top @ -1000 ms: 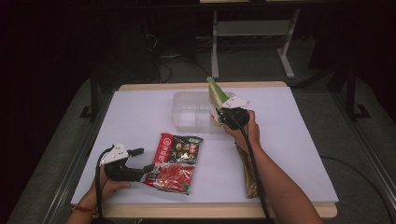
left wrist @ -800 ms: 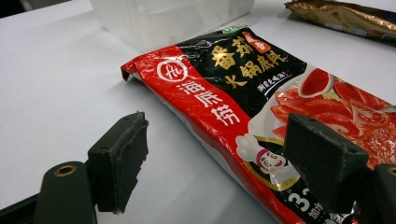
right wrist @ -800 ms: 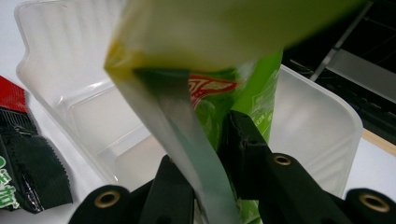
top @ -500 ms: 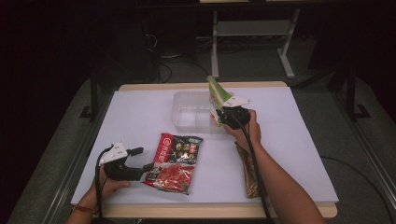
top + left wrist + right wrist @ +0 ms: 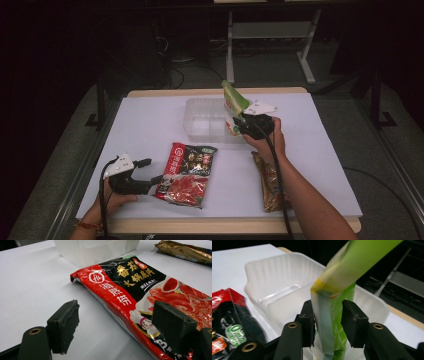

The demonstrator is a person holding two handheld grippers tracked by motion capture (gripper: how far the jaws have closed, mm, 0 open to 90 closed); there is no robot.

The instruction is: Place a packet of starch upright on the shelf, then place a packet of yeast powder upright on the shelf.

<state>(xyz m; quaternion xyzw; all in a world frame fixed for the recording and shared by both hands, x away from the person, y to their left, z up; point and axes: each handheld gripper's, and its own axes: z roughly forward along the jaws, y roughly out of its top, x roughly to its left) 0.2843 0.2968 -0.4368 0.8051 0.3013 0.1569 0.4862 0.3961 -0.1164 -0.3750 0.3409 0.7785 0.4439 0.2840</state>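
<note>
Beside the translucent white tub [image 5: 202,122], a red-and-black packet [image 5: 187,172] is showing white lettering and red food pictures. A green packet [image 5: 234,100] with a yellow-and-white end is standing in the tub. A gold wrapper [image 5: 267,180] is gleaming on the tub's other side.

A dim lab: white-topped table [image 5: 150,120], cables [image 5: 180,75] across the floor.

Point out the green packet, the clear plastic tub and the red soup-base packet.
green packet [image 5: 342,307], right gripper view, its lower green face.
clear plastic tub [image 5: 200,131], high view, its near wall.
red soup-base packet [image 5: 110,287], left gripper view, its red strip.
</note>
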